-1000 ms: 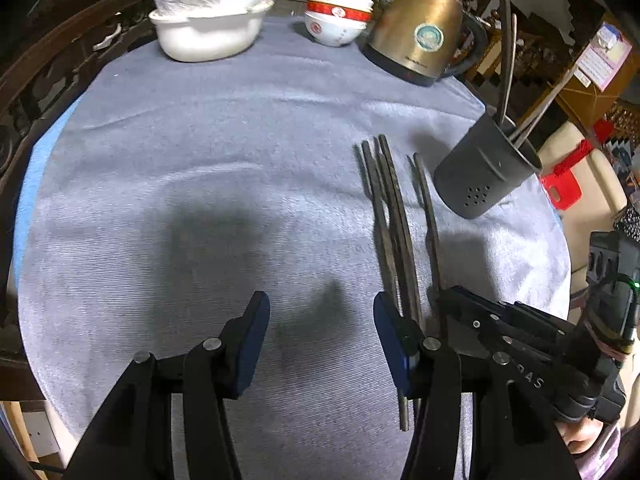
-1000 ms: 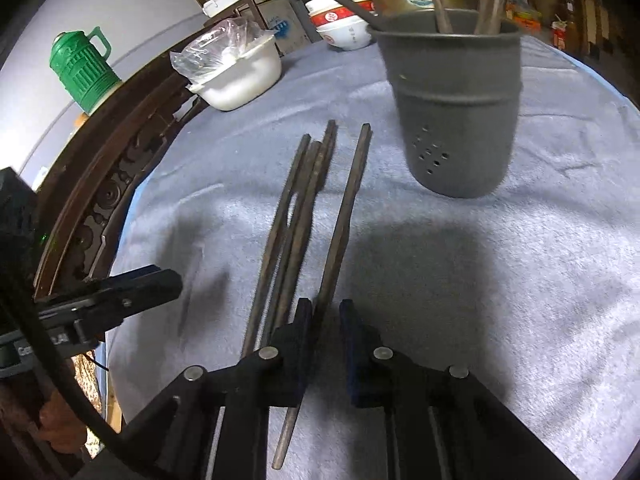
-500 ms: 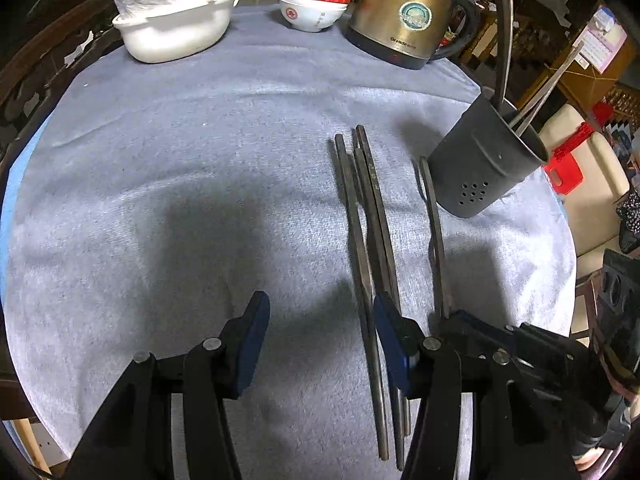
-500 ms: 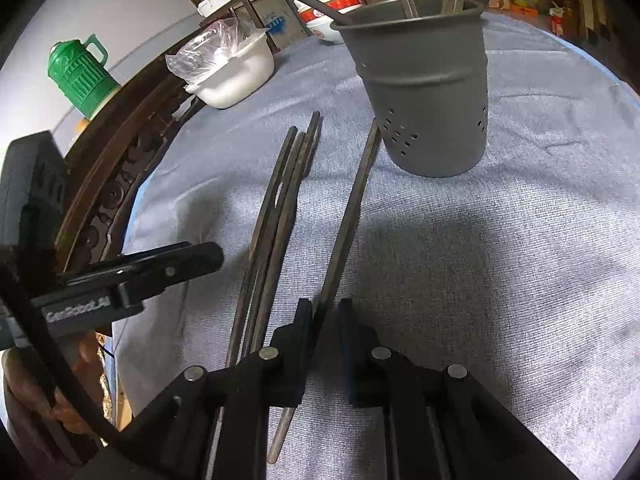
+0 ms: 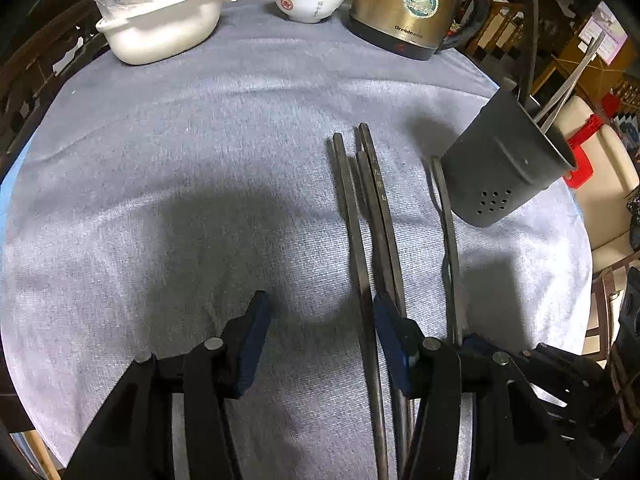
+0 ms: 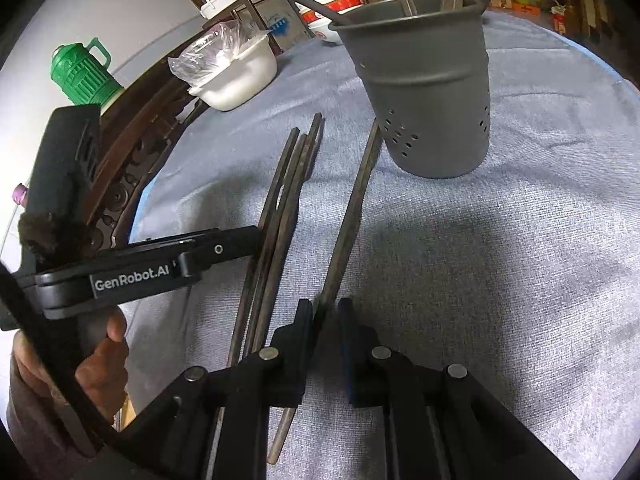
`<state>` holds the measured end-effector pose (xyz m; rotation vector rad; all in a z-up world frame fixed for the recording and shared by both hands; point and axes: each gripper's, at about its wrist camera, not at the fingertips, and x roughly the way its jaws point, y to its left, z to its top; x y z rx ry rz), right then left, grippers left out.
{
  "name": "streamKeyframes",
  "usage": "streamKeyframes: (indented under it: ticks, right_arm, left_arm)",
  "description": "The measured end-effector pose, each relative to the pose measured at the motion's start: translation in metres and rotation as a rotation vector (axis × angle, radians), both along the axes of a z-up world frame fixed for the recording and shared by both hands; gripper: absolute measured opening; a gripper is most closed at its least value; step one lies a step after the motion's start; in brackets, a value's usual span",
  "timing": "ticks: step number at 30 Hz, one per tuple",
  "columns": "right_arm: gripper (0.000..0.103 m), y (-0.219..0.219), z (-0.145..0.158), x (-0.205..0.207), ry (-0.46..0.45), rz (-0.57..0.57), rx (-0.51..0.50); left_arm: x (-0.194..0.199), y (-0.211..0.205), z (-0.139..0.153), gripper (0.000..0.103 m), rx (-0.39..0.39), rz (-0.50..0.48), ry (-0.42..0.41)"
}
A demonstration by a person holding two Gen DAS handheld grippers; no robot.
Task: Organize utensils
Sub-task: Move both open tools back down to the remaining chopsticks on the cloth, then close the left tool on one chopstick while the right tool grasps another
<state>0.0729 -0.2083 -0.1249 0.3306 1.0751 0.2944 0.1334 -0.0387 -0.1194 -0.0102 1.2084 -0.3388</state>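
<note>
Bare cloth (image 5: pixel 168 184) left of the chopsticks (image 5: pixel 362 216) (holder (image 5: pixel 500 168) crowds their right).

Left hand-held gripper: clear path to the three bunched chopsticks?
Probably yes. The left hand-held gripper is open, with the bunched chopsticks right by its right finger; nothing lies on them, and the right hand-held gripper holds the separate one.
</note>
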Motion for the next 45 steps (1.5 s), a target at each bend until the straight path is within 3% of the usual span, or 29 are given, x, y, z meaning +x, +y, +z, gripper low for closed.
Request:
streamKeyframes:
  ticks: [10, 23, 30, 35, 45]
  right_arm:
    - [0.013, 0.002, 0.002, 0.001, 0.039, 0.007, -0.021]
    - [0.013, 0.001, 0.003, -0.025, 0.076, 0.027, -0.063]
    - [0.018, -0.013, 0.008, -0.016, 0.093, -0.015, 0.015]
    - [0.021, -0.015, 0.021, 0.008, 0.045, -0.051, -0.035]
    - [0.021, -0.01, 0.005, 0.046, 0.114, -0.124, -0.1]
  left_arm:
    - [0.0, 0.01, -0.003, 0.043, -0.018, -0.055, 0.007]
    - [-0.036, 0.026, -0.003, 0.042, 0.034, -0.121, -0.006]
    - [-0.02, 0.033, 0.005, 0.042, 0.004, -0.077, 0.02]
    - [-0.001, 0.036, 0.014, 0.042, -0.01, -0.026, 0.029]
    - [0.041, 0.028, -0.003, 0.042, 0.001, 0.085, 0.107]
